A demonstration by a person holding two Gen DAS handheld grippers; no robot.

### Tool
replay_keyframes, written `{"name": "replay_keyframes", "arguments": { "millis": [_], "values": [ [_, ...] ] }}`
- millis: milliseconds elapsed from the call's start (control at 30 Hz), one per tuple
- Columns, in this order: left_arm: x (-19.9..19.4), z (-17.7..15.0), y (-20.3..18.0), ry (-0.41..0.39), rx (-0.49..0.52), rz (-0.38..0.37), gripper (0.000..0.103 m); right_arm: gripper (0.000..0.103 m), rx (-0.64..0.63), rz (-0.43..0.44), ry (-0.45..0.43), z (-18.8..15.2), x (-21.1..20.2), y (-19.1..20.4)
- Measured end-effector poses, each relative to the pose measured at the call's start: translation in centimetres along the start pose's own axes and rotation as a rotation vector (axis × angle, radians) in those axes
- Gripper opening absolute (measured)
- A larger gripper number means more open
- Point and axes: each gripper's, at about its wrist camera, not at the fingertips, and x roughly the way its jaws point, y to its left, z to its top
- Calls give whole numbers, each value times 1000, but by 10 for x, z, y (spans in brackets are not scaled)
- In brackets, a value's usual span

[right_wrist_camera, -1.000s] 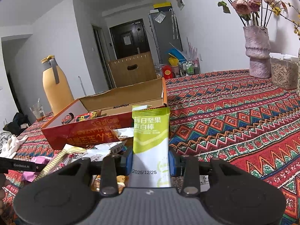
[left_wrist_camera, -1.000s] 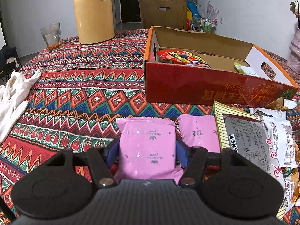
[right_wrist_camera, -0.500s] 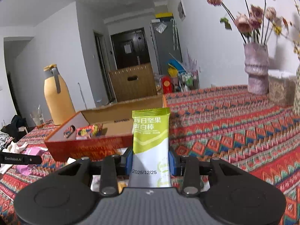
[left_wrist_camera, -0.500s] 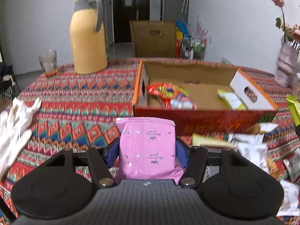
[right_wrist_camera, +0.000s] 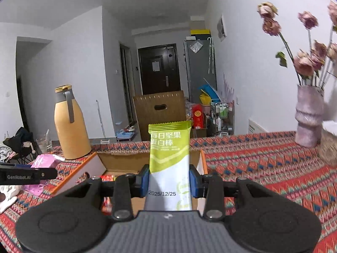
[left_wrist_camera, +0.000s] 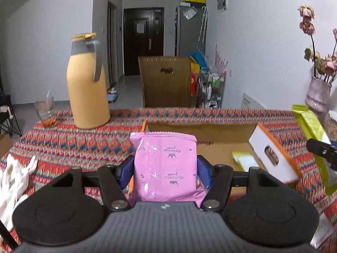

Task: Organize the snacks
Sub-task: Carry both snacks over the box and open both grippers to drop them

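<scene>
A: What is held by the left tongs?

B: A pink packet is clamped between the blue pads, the jaws closed partway to its width. It is held upright, its top edge clear of the pads, probably so that it can be dropped flat into the box.

A: And the right tongs?

B: A green bar is pinched in the same manner, the jaws set narrower because the wrapper is slimmer. It is gripped low on its white part, so most of its length sticks out ahead.

A: Where are the two snacks relative to the box?

B: Both are carried above the bench, in front of the box's near side, and neither is inside yet. In the left view the bar is seen off to the right, beside the box's white end flap; in the right view the pink packet is seen at the left, near the opposite end.

A: Is anything already stored?

B: A pale green packet is seen on the box floor near the right end, and something red is glimpsed at the other end. More cannot be told, since the interior is mostly blocked by the tongs.

A: What is called for next?

B: Presumably each snack is to be brought over the rim and released. The flaps stand up at both ends, so enough height is needed to clear them. The jug and glass stand well to the left, out of the way.
</scene>
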Motion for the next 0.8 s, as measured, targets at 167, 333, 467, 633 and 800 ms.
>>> {"name": "replay_keyframes", "arguments": {
  "millis": [167, 333, 467, 633, 800],
  "values": [
    [19, 22, -7, -27, -20, 20, 63, 36, -15, 5, 11, 16, 33, 9],
    [40, 28, -8, -49, -50, 58, 63, 36, -9, 9, 41, 18, 66, 14],
    [60, 18, -5, -30, -63, 67, 63, 36, -17, -14, 49, 7, 84, 15],
    [71, 0, -5, -24, -49, 69, 63, 36, -24, -24, 54, -3, 92, 11],
    [78, -8, -6, -15, -44, 46, 63, 36, -9, -16, 91, -11, 105, 11]
  ]
}}
